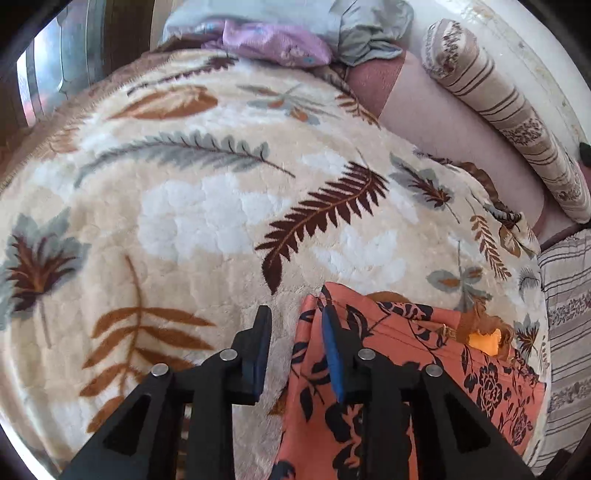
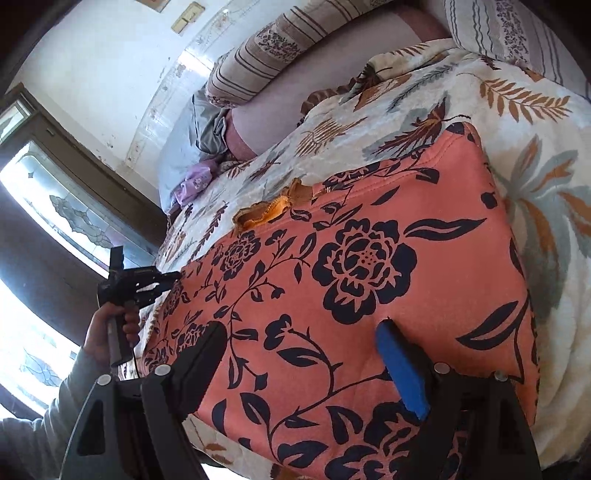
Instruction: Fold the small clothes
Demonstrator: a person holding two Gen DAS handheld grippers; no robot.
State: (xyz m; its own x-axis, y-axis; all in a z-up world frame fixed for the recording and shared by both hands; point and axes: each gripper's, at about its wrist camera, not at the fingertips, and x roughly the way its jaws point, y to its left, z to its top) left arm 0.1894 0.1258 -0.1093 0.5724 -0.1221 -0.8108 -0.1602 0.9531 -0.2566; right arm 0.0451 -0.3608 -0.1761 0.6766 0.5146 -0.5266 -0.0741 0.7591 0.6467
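Observation:
An orange garment with black flowers [image 2: 369, 266] lies folded flat on a leaf-print blanket [image 1: 207, 206]. In the left wrist view the garment [image 1: 424, 354] is at the lower right, and my left gripper [image 1: 295, 317] is open with its jaws straddling the garment's left edge. In the right wrist view my right gripper [image 2: 303, 332] is open wide and hovers over the garment's near part. The left gripper [image 2: 173, 277] also shows there, at the garment's far corner, held by a hand. An orange ruffled trim [image 2: 266, 210] pokes out at the garment's far edge.
A striped bolster [image 1: 509, 110] lies along the wall. A lilac cloth [image 1: 273, 40] and grey cloth [image 1: 369, 33] are bunched at the blanket's far end. A striped pillow [image 1: 569, 314] lies to the right. A window [image 2: 62, 206] stands beyond the bed.

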